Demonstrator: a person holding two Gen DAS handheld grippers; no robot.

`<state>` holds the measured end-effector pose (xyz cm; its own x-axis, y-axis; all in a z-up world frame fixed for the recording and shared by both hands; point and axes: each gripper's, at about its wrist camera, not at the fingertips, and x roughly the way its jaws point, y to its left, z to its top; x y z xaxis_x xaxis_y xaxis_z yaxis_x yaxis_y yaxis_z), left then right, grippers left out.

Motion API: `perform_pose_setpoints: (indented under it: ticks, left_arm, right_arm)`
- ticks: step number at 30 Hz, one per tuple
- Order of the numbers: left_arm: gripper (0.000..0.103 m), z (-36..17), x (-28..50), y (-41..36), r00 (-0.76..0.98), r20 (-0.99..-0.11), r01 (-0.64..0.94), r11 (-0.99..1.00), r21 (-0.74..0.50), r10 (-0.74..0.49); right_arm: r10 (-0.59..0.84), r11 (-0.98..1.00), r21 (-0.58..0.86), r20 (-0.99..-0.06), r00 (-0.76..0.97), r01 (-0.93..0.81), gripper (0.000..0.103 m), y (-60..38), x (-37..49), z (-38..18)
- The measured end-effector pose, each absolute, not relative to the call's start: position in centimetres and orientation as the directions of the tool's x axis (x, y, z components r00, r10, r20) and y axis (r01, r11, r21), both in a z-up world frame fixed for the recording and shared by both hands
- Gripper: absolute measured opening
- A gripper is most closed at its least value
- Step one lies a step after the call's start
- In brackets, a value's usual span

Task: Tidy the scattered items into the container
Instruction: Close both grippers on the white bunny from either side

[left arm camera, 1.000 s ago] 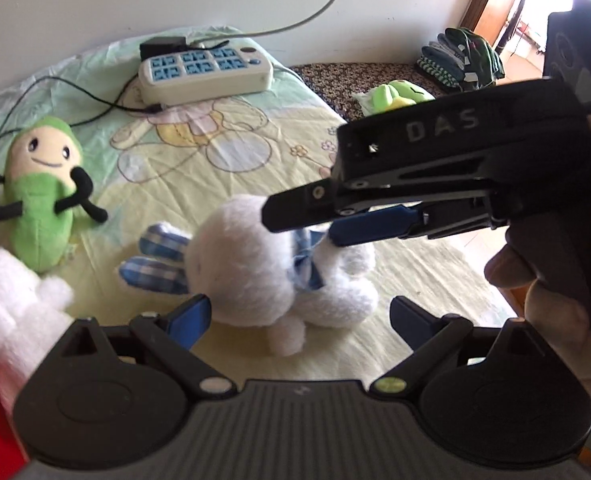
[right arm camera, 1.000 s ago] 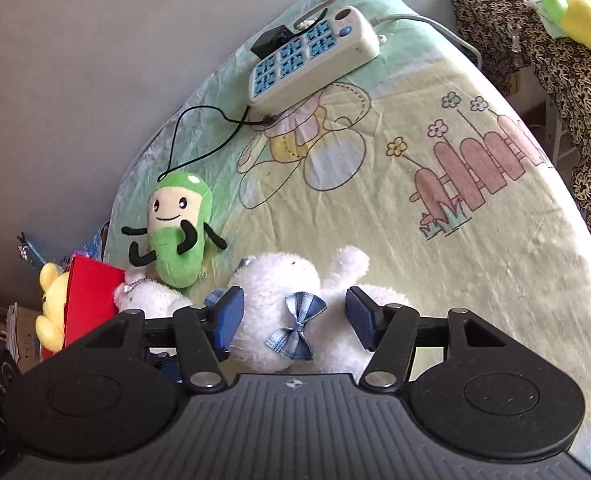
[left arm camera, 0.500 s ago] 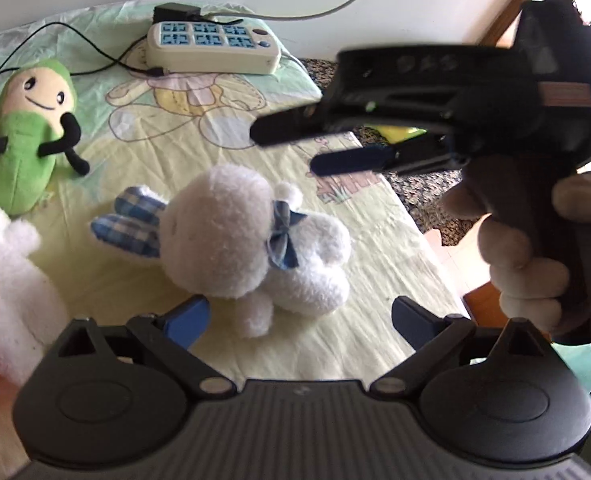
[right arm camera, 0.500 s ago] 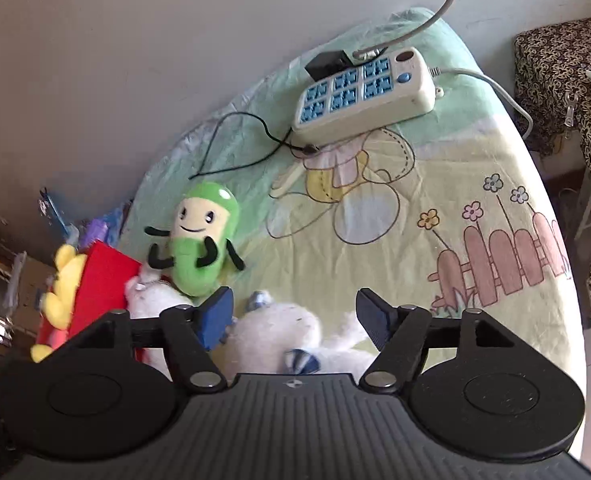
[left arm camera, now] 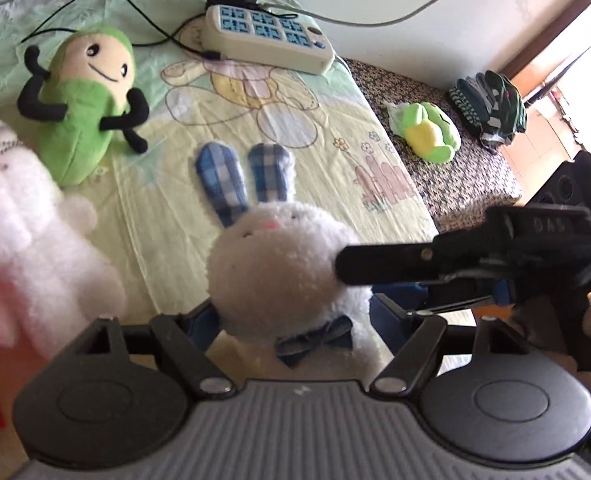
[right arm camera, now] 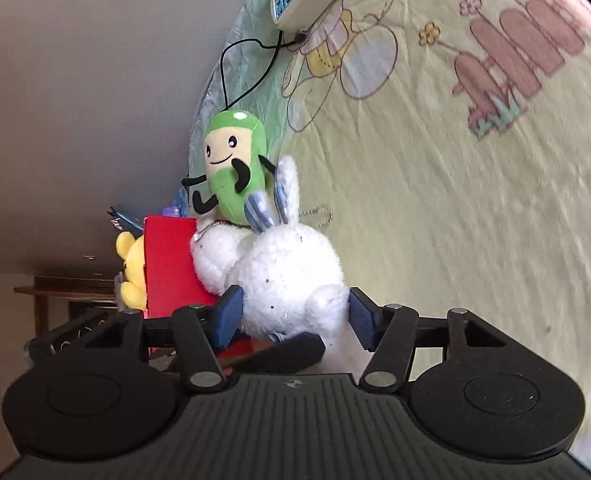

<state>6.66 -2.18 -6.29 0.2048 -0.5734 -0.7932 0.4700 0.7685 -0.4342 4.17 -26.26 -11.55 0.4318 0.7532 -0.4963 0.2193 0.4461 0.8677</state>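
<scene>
A white bunny (left arm camera: pixel 279 264) with blue plaid ears stands upright on the cartoon bedsheet (left arm camera: pixel 335 92), facing the left wrist camera. My left gripper (left arm camera: pixel 295 320) is closing, and its blue pads touch the bunny's fur on both sides. My right gripper (right arm camera: pixel 293 314) comes in from the right, also closing, its pads pressing the bunny (right arm camera: pixel 291 272) from behind. A green bean plush (left arm camera: pixel 83 120) and a white-pink plush (left arm camera: pixel 23 240) lie to the left. The red container (right arm camera: pixel 171 264) stands at the bed's edge with a yellow plush (right arm camera: pixel 129 276) in it.
A power strip (left arm camera: pixel 267 38) with a black cable lies at the far end of the bed by the wall. To the right, a patterned bench (left arm camera: pixel 455 184) carries a green-yellow plush (left arm camera: pixel 427 132) and dark gloves (left arm camera: pixel 491 108).
The bunny went from lying on its side to upright with ears pointing away. The right gripper dropped from above down onto it. Both pairs of jaws narrowed around it.
</scene>
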Motion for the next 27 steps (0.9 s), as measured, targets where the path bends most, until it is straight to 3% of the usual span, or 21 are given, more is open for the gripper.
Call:
perform_pose_setpoints:
  ticks: [7,13,21,24,26,27]
  left_arm:
    - [0.08,-7.6,6.9,-2.4,0.2,-0.808,0.484,0.773,-0.41,-0.554]
    - [0.087,-8.2,7.6,-3.0,0.225,-0.813,0.496,0.781,-0.38,-0.538]
    - [0.091,-8.0,8.5,-2.3,0.27,-0.787,0.466,0.79,-0.398,-0.555]
    - [0.086,-7.9,8.5,-3.0,0.286,-0.794,0.478,0.798,-0.367,-0.537]
    - [0.085,-8.1,8.4,-3.0,0.287,-0.801,0.473,0.805,-0.358,-0.525]
    - [0.085,-8.2,8.4,-2.7,0.28,-0.8,0.469,0.802,-0.369,-0.531]
  right_arm:
    - [0.667,0.562,0.812,-0.556,0.496,0.155,0.072,-24.3,3.5,-10.7]
    - [0.621,0.634,0.762,-0.604,0.499,0.134,0.071,-23.1,4.5,-11.3]
    - [0.562,0.719,0.693,-0.63,0.536,0.06,0.077,-23.1,6.0,-10.0]
    - [0.6,0.698,0.714,-0.621,0.504,0.048,0.075,-22.8,7.0,-10.5]
    - [0.665,0.628,0.776,-0.575,0.476,0.061,0.059,-22.7,7.0,-11.1]
    - [0.677,0.615,0.786,-0.568,0.467,0.064,0.059,-22.4,6.8,-11.1]
